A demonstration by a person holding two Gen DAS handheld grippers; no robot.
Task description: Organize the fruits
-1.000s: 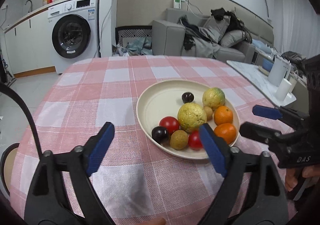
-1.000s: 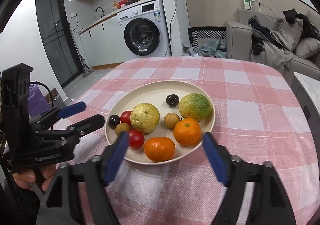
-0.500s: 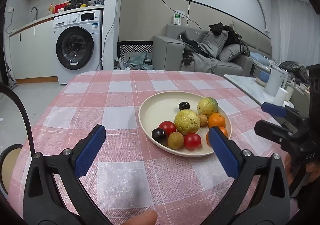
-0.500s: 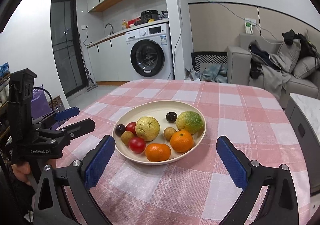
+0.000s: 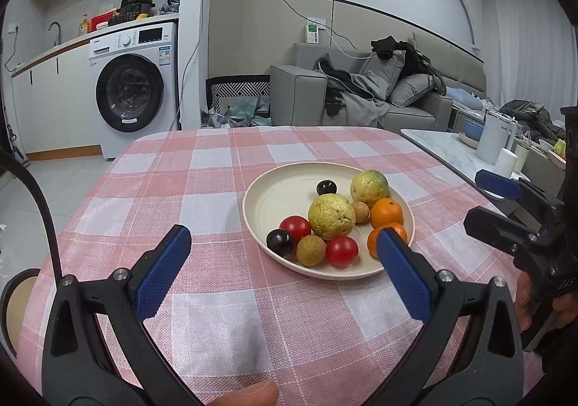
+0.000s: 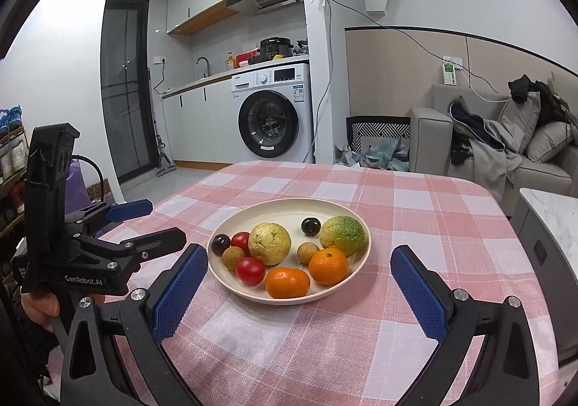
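Left tool (image 5: 281,268) and right tool (image 6: 300,286) gape wide, empty, before fruit plate (image 6: 231,279)

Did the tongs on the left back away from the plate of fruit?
Yes. The left tongs have pulled back: the plate, which sat between their blue pads, now lies beyond the tips, and their jaws have just been opening, empty.
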